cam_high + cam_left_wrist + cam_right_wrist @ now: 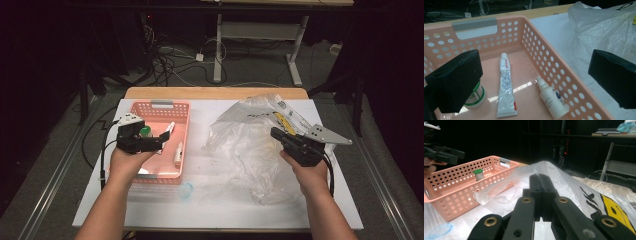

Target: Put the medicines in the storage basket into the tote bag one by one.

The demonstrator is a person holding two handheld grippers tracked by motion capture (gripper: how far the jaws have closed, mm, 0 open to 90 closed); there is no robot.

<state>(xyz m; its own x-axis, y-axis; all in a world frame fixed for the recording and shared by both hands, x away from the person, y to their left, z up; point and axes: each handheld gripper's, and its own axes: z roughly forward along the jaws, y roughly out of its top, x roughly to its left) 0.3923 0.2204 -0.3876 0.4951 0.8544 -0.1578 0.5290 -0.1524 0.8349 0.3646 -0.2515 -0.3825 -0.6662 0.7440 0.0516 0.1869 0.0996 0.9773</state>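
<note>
Tube (506, 87) lies in basket (554, 72) under open left gripper (534, 82).

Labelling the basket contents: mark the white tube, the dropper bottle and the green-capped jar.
white tube (506, 87), left gripper view, mid-body.
dropper bottle (551, 98), left gripper view, its body.
green-capped jar (478, 174), right gripper view, just under the cap.

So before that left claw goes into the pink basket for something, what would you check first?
1. Left gripper jaws wide open, nothing between them: ok.
2. It is over the pink basket: ok.
3. Tube, dropper bottle and green-lidded jar lie apart, with room to grasp: ok.
4. Right gripper jaws shut at the plastic bag: ok.
5. Whether they actually pinch the bag film: cannot tell.
</note>
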